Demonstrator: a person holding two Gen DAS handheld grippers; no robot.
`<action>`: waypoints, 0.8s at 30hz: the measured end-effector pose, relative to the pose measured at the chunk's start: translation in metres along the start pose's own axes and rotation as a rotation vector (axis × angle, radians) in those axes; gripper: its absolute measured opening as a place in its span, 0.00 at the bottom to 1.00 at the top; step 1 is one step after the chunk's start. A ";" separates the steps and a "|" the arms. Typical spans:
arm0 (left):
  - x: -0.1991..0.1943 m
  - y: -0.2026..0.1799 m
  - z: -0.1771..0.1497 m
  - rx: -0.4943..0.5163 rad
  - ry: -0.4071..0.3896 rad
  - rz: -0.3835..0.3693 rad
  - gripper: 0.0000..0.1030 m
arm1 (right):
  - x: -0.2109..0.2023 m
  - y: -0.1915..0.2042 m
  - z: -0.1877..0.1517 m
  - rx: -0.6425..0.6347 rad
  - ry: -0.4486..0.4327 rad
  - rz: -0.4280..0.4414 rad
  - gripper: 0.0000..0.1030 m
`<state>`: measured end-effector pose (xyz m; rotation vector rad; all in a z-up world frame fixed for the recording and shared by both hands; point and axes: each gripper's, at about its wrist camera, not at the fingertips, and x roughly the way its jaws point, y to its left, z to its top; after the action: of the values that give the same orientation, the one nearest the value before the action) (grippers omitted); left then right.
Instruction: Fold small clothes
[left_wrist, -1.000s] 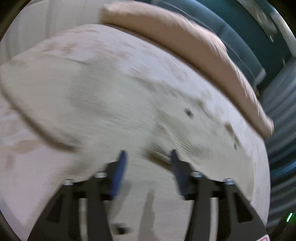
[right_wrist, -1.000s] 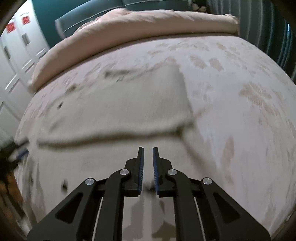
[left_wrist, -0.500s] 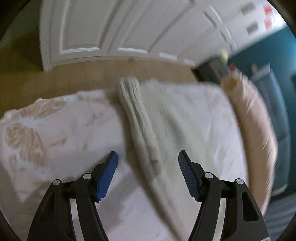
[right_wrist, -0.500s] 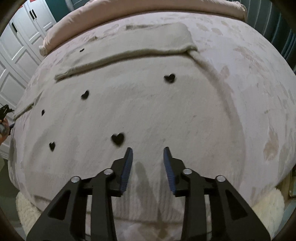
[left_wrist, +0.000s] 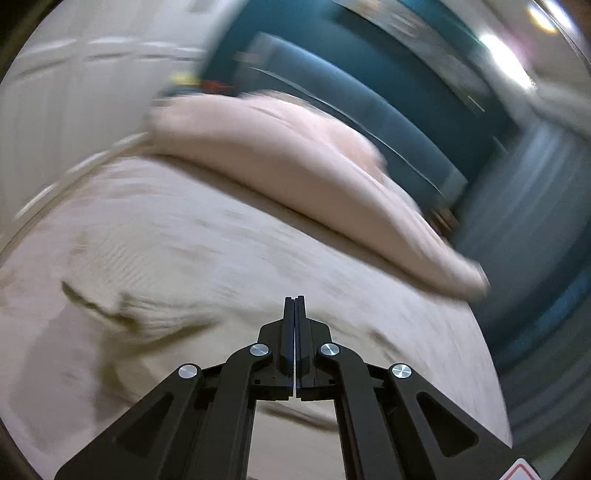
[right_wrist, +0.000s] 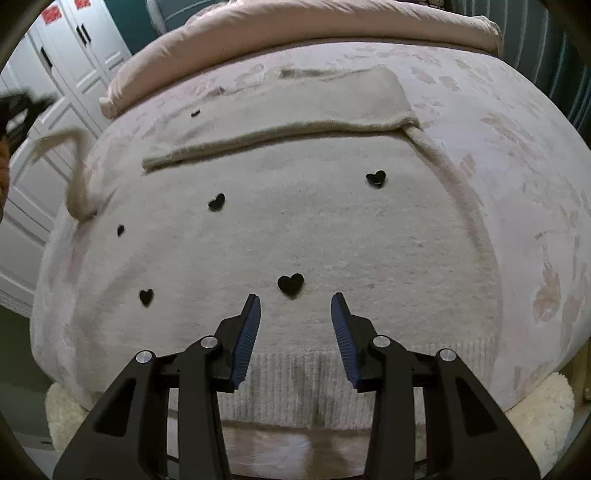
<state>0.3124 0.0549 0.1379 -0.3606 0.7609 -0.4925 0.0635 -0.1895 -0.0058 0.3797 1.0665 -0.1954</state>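
Note:
A cream knitted sweater (right_wrist: 295, 229) with several small black hearts lies flat on the bed, its ribbed hem nearest me. One sleeve (right_wrist: 280, 114) is folded across the top. The other sleeve (right_wrist: 74, 173) is lifted in the air at the far left, toward the left gripper, a dark blur (right_wrist: 18, 110) at the frame edge. My right gripper (right_wrist: 295, 310) is open and empty above the hem. In the blurred left wrist view my left gripper (left_wrist: 294, 302) is shut, with cream knit (left_wrist: 147, 295) bunched below it; the blur hides what it holds.
The bed has a pale floral cover (right_wrist: 517, 155) and a folded pink duvet (right_wrist: 295, 26) at its head, also in the left wrist view (left_wrist: 295, 158). White wardrobe doors (right_wrist: 55, 74) stand to the left. A teal headboard (left_wrist: 369, 110) is behind. A fluffy white rug (right_wrist: 543, 413) lies below the bed's foot.
My left gripper has gone from open over the left sleeve to shut and has swung up toward the bed's head; the sleeve now hangs lifted. My right gripper has opened wider over the hem.

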 end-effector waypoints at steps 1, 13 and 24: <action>0.011 -0.031 -0.020 0.034 0.039 -0.035 0.00 | -0.003 -0.004 -0.001 0.012 -0.008 0.009 0.38; 0.084 -0.065 -0.214 0.160 0.375 0.280 0.33 | -0.007 -0.064 0.007 0.076 -0.032 -0.020 0.47; 0.029 0.053 -0.211 0.023 0.381 0.473 0.34 | 0.039 0.048 0.103 -0.136 -0.052 0.145 0.52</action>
<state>0.1916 0.0547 -0.0456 -0.0540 1.1712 -0.1201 0.1820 -0.1845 0.0134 0.3263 0.9904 -0.0036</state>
